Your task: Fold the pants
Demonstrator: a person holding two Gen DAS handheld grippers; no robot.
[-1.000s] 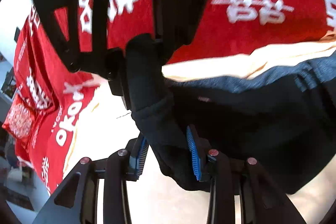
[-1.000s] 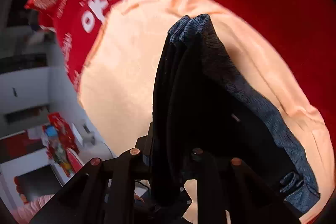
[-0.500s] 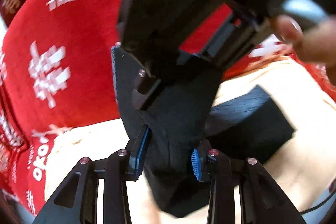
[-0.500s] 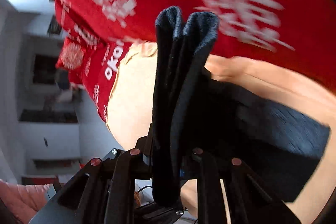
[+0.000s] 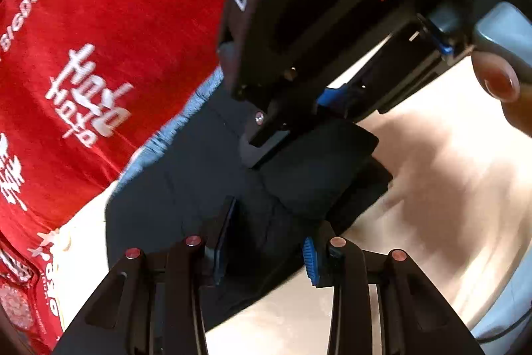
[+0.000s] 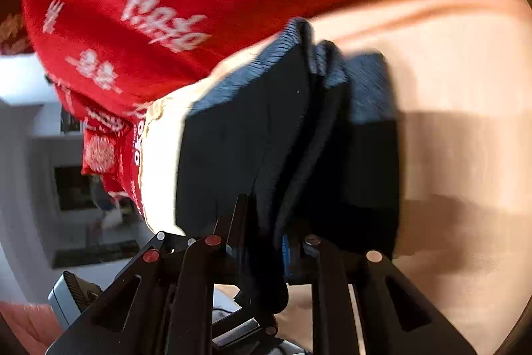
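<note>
Cream bedding (image 5: 449,188) lies beneath; both grippers (image 5: 266,242) (image 6: 266,242) clamp the pants (image 5: 186,188), whose blurred layers toward twelve o'clock may slip apart.

Pants (image 5: 186,188) matt dark cloth, ribbed knit texture showing grey-blue at lit edges. Red blanket (image 5: 116,22) soft matt fabric, white printed lettering. Cream sheet (image 6: 459,82) smooth matt cloth. Left gripper (image 5: 262,250) matt black plastic, ridged blue pads, coppery metal rivets.
</note>
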